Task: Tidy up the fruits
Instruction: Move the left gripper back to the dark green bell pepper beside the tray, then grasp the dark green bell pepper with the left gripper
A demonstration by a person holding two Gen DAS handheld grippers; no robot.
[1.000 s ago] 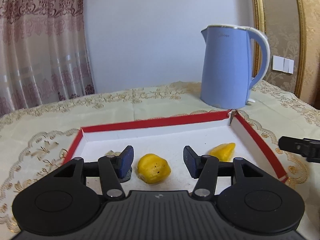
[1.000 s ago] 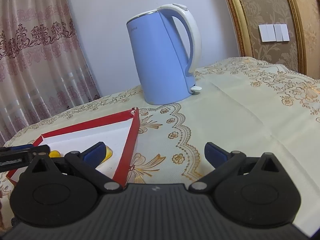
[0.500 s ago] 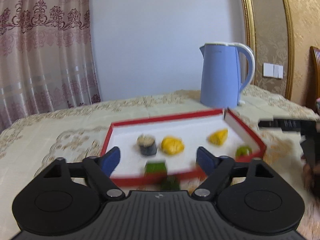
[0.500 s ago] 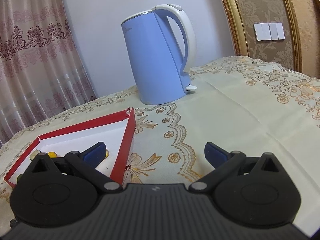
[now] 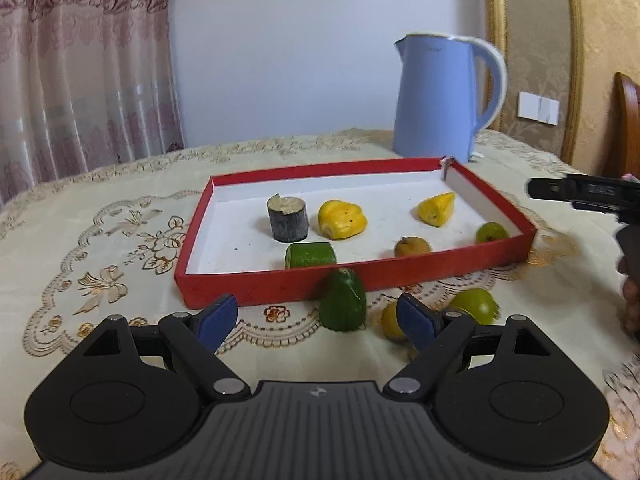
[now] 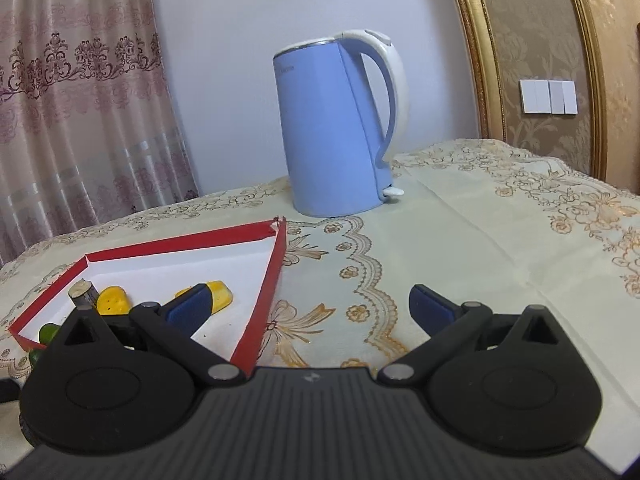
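Kettle (image 5: 436,96) stands just behind red tray (image 5: 280,290).

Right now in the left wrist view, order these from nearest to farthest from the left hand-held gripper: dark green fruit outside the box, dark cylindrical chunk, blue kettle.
1. Dark green fruit: on the tablecloth, just ahead of the left hand-held gripper.
2. Dark cylindrical chunk: inside the red box, left of centre.
3. Blue kettle: behind the box, far right.

Matt cardboard tray (image 5: 280,288), glossy plastic kettle (image 5: 434,96), embroidered cloth tablecloth (image 5: 100,248)
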